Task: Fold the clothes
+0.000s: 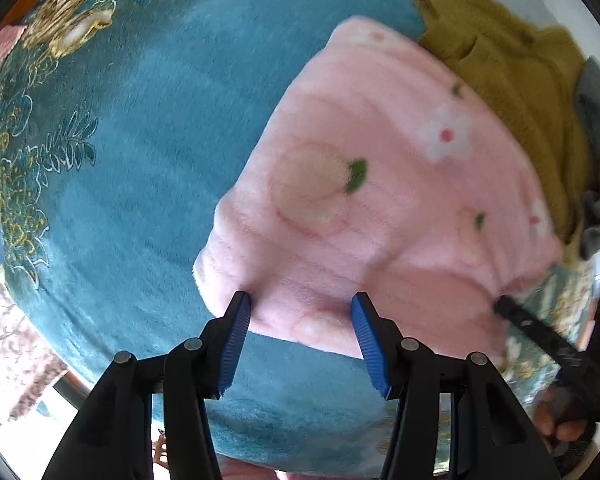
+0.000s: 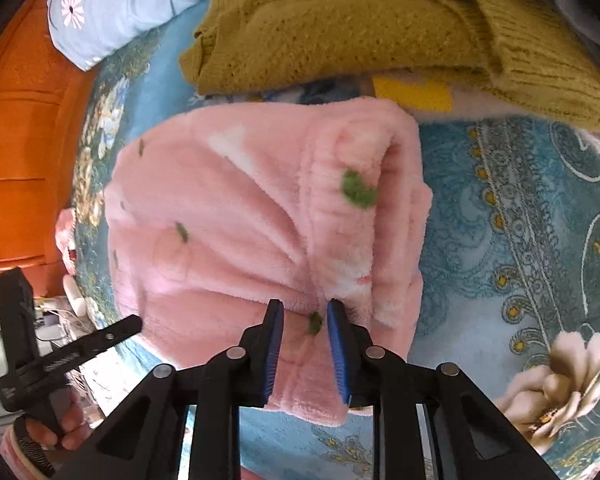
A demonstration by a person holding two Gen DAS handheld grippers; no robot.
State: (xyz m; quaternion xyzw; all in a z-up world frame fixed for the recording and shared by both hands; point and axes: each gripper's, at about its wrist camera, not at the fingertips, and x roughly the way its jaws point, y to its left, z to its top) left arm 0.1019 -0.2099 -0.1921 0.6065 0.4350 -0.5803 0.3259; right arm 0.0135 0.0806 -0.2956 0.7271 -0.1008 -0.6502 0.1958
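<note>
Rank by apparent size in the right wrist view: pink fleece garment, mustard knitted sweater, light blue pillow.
1. Pink fleece garment, though it lies nearest the camera, which inflates it.
2. Mustard knitted sweater, cut off by the frame edge, so its true size may rival the pink one.
3. Light blue pillow, clearly smallest.

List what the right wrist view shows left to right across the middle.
Orange wooden furniture → pink fleece garment → teal floral blanket.
</note>
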